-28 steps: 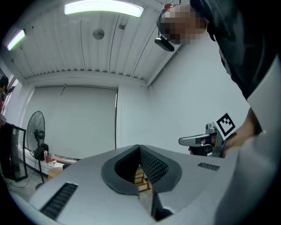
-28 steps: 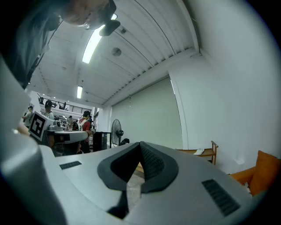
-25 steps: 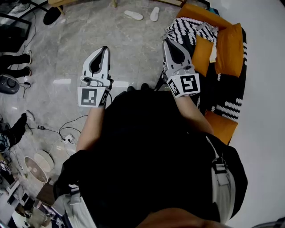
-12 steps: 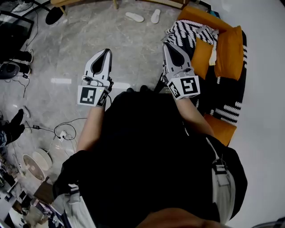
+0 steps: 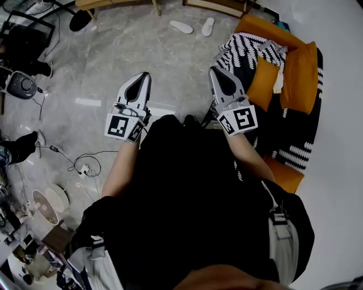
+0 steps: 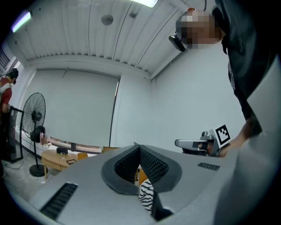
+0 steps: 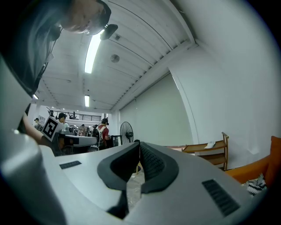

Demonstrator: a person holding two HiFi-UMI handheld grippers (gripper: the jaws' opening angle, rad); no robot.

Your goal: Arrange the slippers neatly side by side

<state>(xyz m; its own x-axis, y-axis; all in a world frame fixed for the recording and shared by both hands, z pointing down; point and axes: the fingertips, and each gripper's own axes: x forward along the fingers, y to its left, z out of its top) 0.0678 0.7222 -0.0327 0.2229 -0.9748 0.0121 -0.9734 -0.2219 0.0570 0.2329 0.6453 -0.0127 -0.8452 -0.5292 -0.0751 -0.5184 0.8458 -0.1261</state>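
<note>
Two white slippers lie apart on the grey marble floor far ahead in the head view, one [image 5: 181, 26] angled left, the other [image 5: 208, 26] nearly upright. My left gripper [image 5: 146, 75] is held at chest height, well short of them, jaws shut with nothing between them. My right gripper [image 5: 213, 70] is level with it on the right, also shut and empty. In the left gripper view the left gripper's tips [image 6: 136, 145] meet, and the right gripper [image 6: 193, 143] shows beyond. In the right gripper view the right gripper's tips [image 7: 138, 143] meet too.
An orange sofa [image 5: 299, 68] with a black-and-white striped throw [image 5: 249, 48] stands close on the right. Wooden furniture legs [image 5: 154, 7] sit just beyond the slippers. Cables and a power strip [image 5: 85, 168] lie at the left, with a fan base [image 5: 81, 20] and people's feet [image 5: 22, 147].
Both grippers have shifted slightly right and forward in the head view. The slippers and sofa sit lower in the frame, so the view has advanced toward them.
</note>
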